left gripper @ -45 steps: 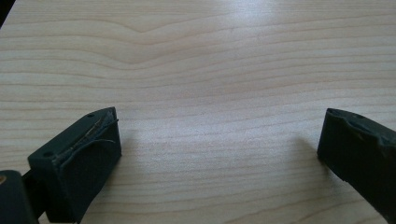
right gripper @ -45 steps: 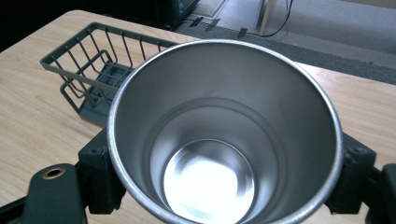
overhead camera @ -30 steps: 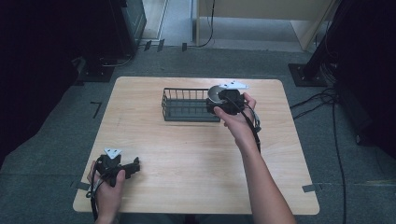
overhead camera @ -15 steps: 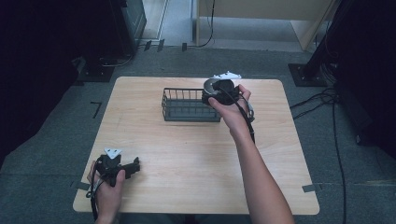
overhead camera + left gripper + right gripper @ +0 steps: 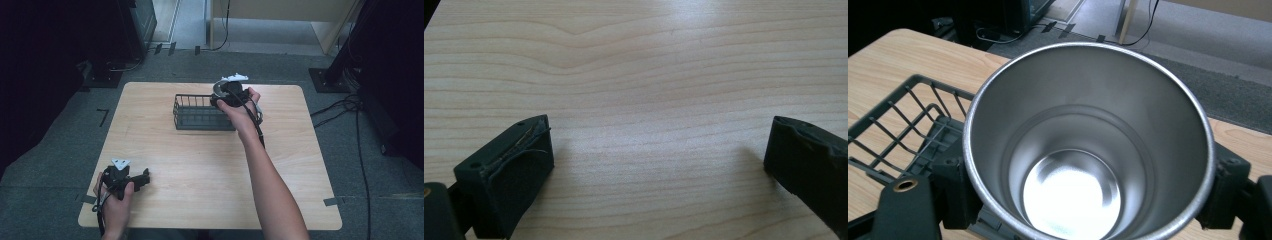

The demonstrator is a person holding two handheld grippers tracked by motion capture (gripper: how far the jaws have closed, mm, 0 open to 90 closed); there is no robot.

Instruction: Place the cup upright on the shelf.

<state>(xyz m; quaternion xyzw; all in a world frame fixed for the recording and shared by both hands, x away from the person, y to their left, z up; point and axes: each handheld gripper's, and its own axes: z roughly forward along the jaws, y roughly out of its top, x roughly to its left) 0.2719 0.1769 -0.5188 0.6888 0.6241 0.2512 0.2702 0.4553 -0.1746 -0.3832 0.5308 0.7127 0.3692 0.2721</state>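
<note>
A shiny steel cup [image 5: 1088, 150] sits upright between the jaws of my right gripper [image 5: 1083, 195], which is shut on its sides; I look straight down into its bare inside. From above, that right gripper [image 5: 231, 94] hovers at the right end of a black wire basket [image 5: 192, 115] at the table's far middle, with the cup's rim [image 5: 218, 88] just showing. The basket's wire wall [image 5: 893, 135] lies left of the cup. My left gripper [image 5: 141, 179] rests near the table's front left corner, jaws wide open over bare wood [image 5: 659, 130].
The light wooden table [image 5: 210, 170] stands on grey carpet. Cables [image 5: 345, 107] trail on the floor to the right, and dark equipment stands beyond the far left corner.
My right gripper has lifted the cup and carried it slightly left and farther back, over the basket's right end. The left gripper has stayed put.
</note>
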